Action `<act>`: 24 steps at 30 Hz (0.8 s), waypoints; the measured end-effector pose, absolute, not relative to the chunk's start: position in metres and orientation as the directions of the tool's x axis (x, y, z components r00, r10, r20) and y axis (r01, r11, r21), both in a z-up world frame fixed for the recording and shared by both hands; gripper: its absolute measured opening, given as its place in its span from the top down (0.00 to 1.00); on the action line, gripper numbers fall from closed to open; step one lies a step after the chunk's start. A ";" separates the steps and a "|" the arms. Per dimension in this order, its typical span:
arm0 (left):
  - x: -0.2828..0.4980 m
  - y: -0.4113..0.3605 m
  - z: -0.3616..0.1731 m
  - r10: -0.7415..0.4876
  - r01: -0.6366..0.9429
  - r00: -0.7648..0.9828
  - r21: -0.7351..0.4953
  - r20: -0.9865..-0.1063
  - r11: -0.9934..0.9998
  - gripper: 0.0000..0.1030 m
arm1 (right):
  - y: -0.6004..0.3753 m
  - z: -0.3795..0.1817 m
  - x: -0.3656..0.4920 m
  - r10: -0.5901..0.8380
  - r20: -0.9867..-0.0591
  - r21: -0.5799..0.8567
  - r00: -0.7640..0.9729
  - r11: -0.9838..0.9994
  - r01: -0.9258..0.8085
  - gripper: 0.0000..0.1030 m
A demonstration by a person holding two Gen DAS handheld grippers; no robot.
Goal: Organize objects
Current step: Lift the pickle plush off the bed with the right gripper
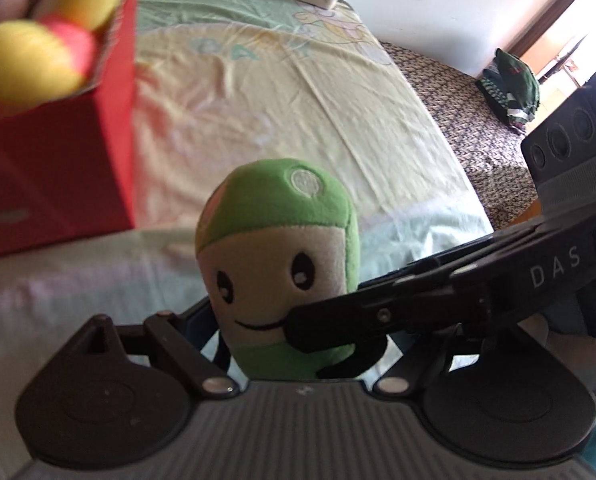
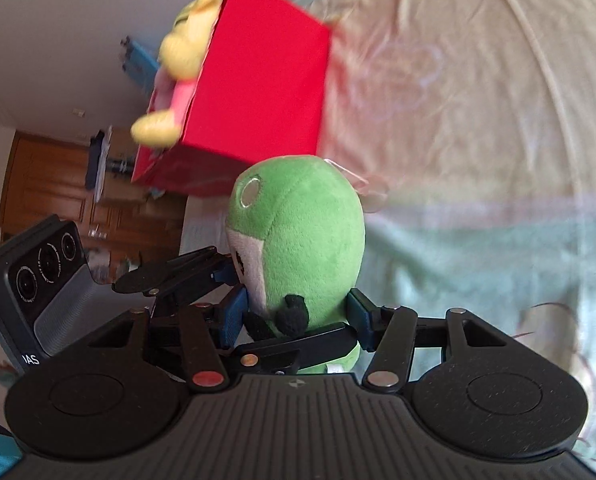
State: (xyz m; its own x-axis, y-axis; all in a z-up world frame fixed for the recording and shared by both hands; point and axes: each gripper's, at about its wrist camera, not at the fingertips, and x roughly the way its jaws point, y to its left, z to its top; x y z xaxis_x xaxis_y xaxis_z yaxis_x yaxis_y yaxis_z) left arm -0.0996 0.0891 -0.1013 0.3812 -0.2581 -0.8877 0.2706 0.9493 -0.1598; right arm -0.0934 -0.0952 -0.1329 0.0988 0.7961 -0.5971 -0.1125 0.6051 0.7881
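Both grippers pinched one green plush toy: the right gripper clamped its blue pads on the lower body, and the left gripper gripped it low down as well. The red box, holding a yellow plush toy, sat on the bed ahead and left of the grippers.

I see a green-and-cream plush doll, a plain red cardboard box, a yellow-and-pink plush toy and a pale yellow-and-mint printed bedsheet.
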 end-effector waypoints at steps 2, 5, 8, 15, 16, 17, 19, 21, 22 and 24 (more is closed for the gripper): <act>-0.109 0.100 -0.099 -0.236 0.240 0.392 -0.149 -0.889 0.959 0.20 | -0.080 -0.134 -0.094 0.802 -0.594 0.791 0.063 0.596 -0.135 0.45; -0.121 0.118 -0.094 -0.214 0.195 0.407 -0.144 -0.888 0.970 0.20 | -0.058 -0.133 -0.095 0.806 -0.591 0.793 0.021 0.586 -0.164 0.45; -0.131 0.136 -0.090 -0.202 0.161 0.418 -0.146 -0.886 0.976 0.20 | -0.038 -0.132 -0.094 0.804 -0.594 0.791 -0.013 0.582 -0.188 0.45; -0.145 0.183 -0.080 -0.193 0.135 0.436 -0.148 -0.879 0.980 0.19 | 0.013 -0.128 -0.093 0.793 -0.607 0.782 -0.053 0.585 -0.216 0.45; -0.148 0.190 -0.078 -0.194 0.139 0.437 -0.148 -0.878 0.979 0.19 | 0.021 -0.127 -0.094 0.792 -0.609 0.781 -0.053 0.586 -0.218 0.45; -0.150 0.198 -0.076 -0.195 0.142 0.438 -0.147 -0.878 0.979 0.19 | 0.029 -0.126 -0.094 0.791 -0.609 0.780 -0.052 0.586 -0.218 0.45; -0.154 0.216 -0.070 -0.197 0.145 0.438 -0.147 -0.877 0.978 0.20 | 0.046 -0.123 -0.097 0.791 -0.609 0.780 -0.049 0.587 -0.216 0.45; -0.160 0.235 -0.064 -0.196 0.153 0.446 -0.141 -0.873 0.978 0.20 | 0.064 -0.120 -0.098 0.792 -0.608 0.780 -0.051 0.584 -0.223 0.45; -0.163 0.245 -0.061 -0.197 0.153 0.449 -0.142 -0.872 0.978 0.20 | 0.073 -0.119 -0.098 0.791 -0.609 0.779 -0.053 0.584 -0.228 0.45; -0.168 0.265 -0.056 -0.199 0.154 0.453 -0.143 -0.869 0.978 0.20 | 0.090 -0.116 -0.099 0.791 -0.610 0.777 -0.053 0.584 -0.236 0.45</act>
State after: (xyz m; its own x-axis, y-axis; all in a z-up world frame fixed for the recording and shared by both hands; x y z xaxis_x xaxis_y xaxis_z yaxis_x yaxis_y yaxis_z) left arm -0.1684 0.2645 -0.0558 0.4529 -0.1985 -0.8692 0.1543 0.9776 -0.1429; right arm -0.0991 0.0904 -0.1165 -0.0528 0.7907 -0.6099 -0.2357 0.5836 0.7771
